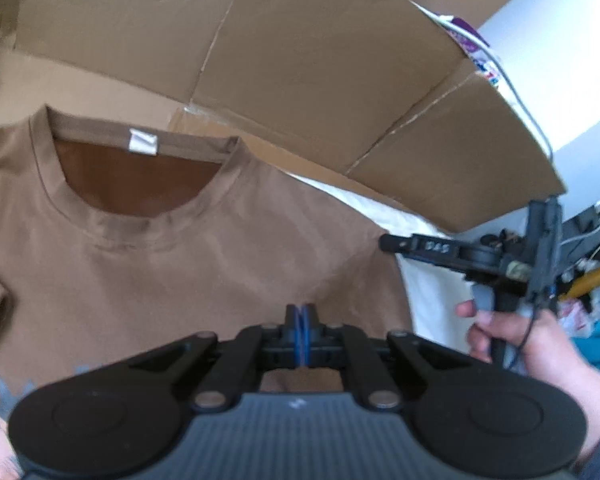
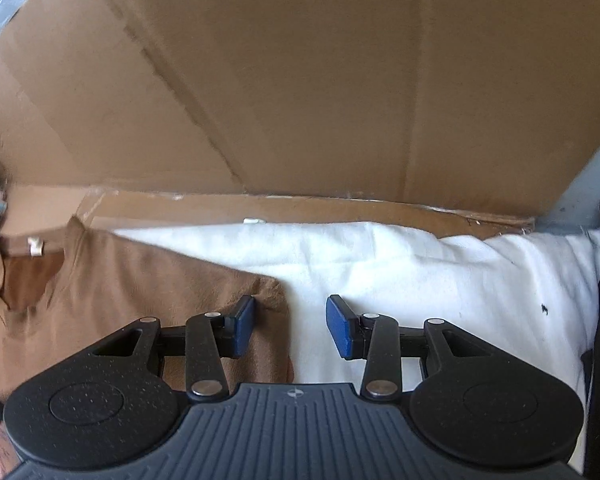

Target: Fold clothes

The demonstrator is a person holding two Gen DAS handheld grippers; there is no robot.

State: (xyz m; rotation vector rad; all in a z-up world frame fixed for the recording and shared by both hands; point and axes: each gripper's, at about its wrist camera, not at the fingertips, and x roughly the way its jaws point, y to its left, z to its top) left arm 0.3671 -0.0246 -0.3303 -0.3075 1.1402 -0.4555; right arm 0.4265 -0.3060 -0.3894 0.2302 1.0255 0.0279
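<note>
Item: brown shirt [image 1: 188, 264], front up, collar [image 1: 140, 184] toward the cardboard wall [image 1: 320, 72], spread over a white sheet [image 2: 420, 272]; its right edge runs straight down with no sleeve showing there, so that side may be tucked under, or the view may just hide it

Left claw [image 1: 299, 320]: pads pressed together over the chest; whether any cloth is caught between them cannot be told, as they hide the contact

Right claw [image 2: 290, 330]: spread, straddling the shirt's right edge, left pad over cloth, right pad over sheet; in the left view it points toward the shoulder, held by a hand [image 1: 540, 344]

Risks, judged:
- closing here may take the sheet along with the shirt and drag both
- one layer pinched instead of two leaves a crooked fold
- a pull from the left claw, if it does hold cloth, bunches the chest and skews the collar
- the wall stands near; a wide swing may strike it
</note>
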